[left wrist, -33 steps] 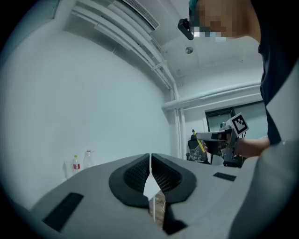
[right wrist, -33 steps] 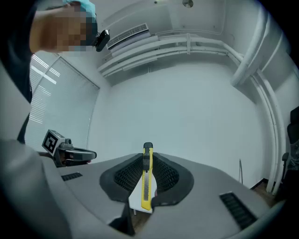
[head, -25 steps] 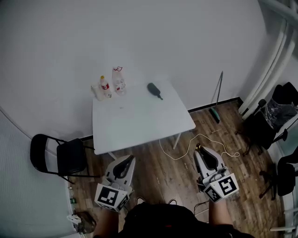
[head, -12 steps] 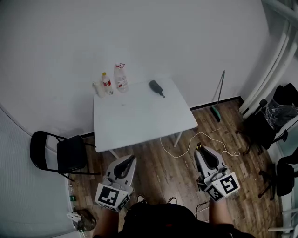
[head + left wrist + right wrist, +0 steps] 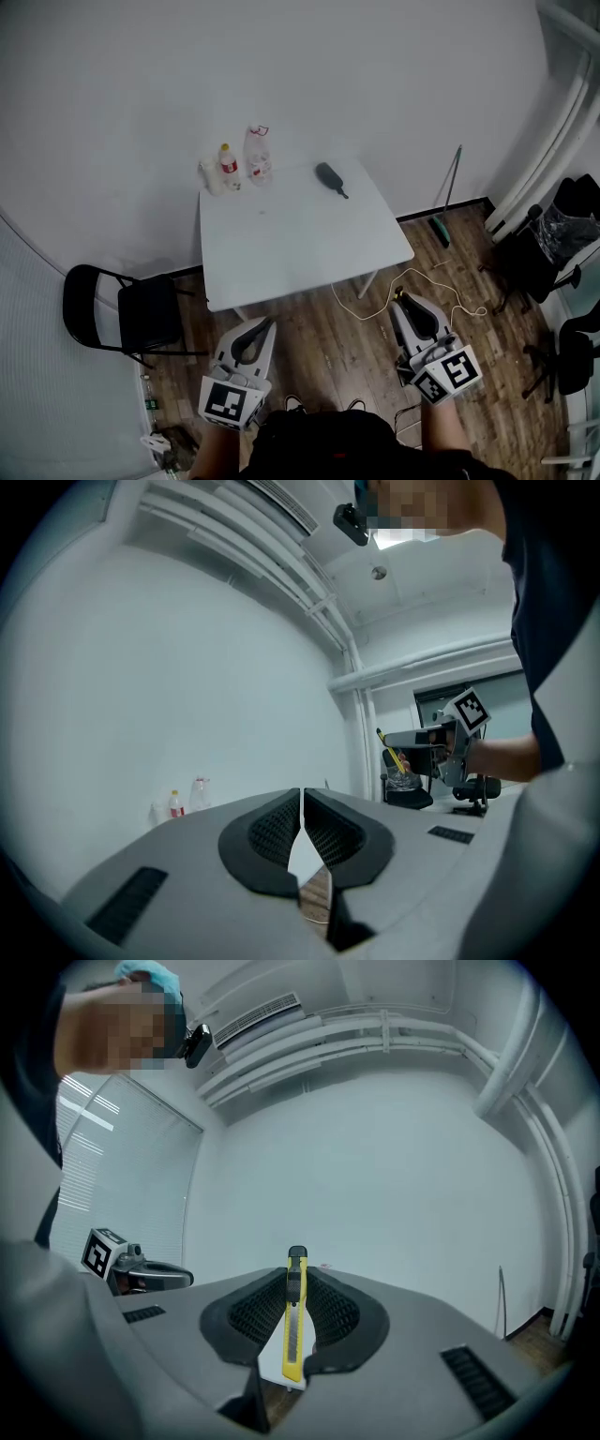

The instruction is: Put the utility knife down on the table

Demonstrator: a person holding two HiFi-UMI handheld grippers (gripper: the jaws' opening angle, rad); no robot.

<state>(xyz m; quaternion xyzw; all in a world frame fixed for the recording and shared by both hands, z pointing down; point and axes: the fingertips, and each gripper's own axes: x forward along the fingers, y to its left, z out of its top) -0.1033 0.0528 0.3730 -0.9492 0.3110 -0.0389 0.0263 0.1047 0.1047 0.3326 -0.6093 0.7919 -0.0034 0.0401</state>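
Note:
A yellow utility knife (image 5: pixel 294 1321) stands upright between the jaws of my right gripper (image 5: pixel 296 1274), which is shut on it. In the head view that right gripper (image 5: pixel 403 298) hangs over the wooden floor at the lower right, short of the white table (image 5: pixel 300 253), with the knife's yellow tip (image 5: pixel 400 294) just showing. My left gripper (image 5: pixel 261 321) is level beside it at the lower left, its jaws shut with nothing in them (image 5: pixel 302 794). From the left gripper view, the right gripper (image 5: pixel 427 747) shows with the knife (image 5: pixel 392 757).
Two bottles (image 5: pixel 225 167) (image 5: pixel 259 155) and a dark brush-like object (image 5: pixel 330 178) sit at the table's far edge by the wall. A black folding chair (image 5: pixel 131 314) stands left of the table. A broom (image 5: pixel 445 202), a white cable (image 5: pixel 422 286) and office chairs (image 5: pixel 553 244) lie right.
The table has shifted slightly right and nearer in the head view. Both grippers moved forward together, keeping their stance, the knife still held in the right one.

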